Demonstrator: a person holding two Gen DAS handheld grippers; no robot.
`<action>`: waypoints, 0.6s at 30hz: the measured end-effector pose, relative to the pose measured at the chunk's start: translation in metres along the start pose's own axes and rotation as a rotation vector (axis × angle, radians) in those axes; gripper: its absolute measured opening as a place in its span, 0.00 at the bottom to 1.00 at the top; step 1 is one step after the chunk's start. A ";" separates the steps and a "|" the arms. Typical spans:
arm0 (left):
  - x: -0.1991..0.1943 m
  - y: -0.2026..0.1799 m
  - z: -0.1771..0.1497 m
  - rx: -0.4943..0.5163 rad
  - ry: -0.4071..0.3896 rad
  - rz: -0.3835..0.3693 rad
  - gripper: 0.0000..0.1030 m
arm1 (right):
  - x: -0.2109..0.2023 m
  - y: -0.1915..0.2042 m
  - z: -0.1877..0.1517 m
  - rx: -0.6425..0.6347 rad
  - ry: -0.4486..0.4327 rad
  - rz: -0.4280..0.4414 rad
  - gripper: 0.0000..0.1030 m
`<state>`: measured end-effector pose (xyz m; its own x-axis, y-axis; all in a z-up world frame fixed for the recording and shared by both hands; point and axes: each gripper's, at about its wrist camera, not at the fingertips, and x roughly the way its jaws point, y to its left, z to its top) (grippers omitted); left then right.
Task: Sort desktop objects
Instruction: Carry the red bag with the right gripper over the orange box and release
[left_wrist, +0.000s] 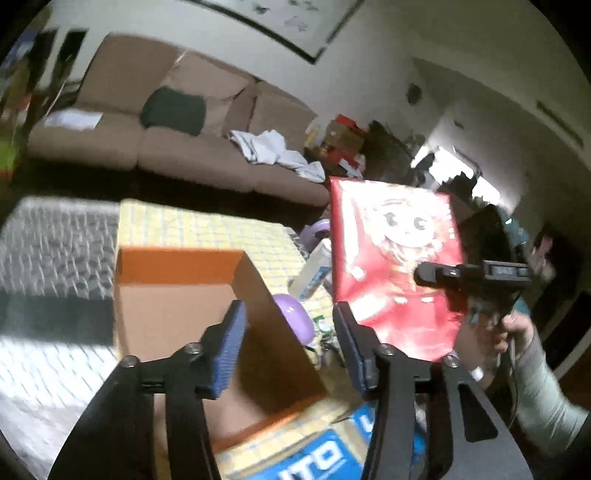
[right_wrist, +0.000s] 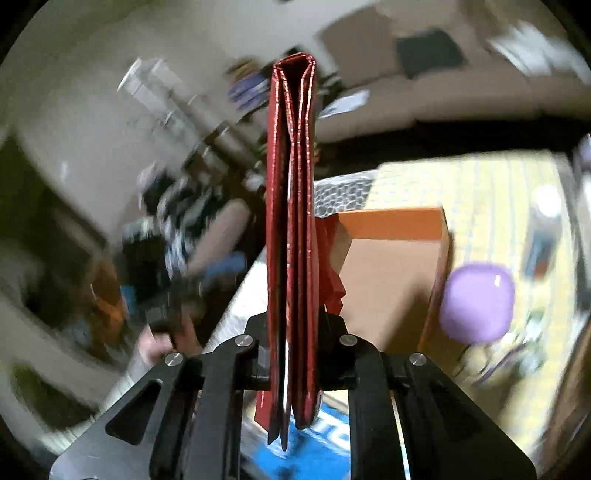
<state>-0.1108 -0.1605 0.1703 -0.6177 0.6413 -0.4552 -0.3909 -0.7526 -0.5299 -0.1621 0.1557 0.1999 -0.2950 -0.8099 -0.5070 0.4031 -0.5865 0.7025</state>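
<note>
red bag clamped upright in right hand-held gripper

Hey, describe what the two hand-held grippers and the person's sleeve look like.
The left hand-held gripper has black angular linkage arms with silver screws and ribbed blue pads. The right hand-held gripper shows the same black arms and silver screws; its pads are hidden. The right hand wears a pale grey-green long sleeve, with a thin cable alongside it.
</note>
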 end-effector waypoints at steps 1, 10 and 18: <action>0.001 0.001 -0.008 -0.035 -0.004 -0.018 0.62 | 0.003 -0.008 -0.004 0.067 -0.027 0.023 0.13; 0.001 0.031 -0.052 -0.408 -0.077 -0.007 0.80 | 0.078 -0.062 -0.042 0.484 -0.287 0.156 0.13; -0.014 0.061 -0.025 -0.367 -0.079 0.167 0.80 | 0.163 -0.088 -0.079 0.780 -0.495 0.094 0.13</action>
<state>-0.1086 -0.2116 0.1262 -0.7082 0.4905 -0.5078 -0.0199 -0.7329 -0.6801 -0.1772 0.0748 0.0161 -0.6991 -0.6552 -0.2864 -0.1996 -0.2058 0.9580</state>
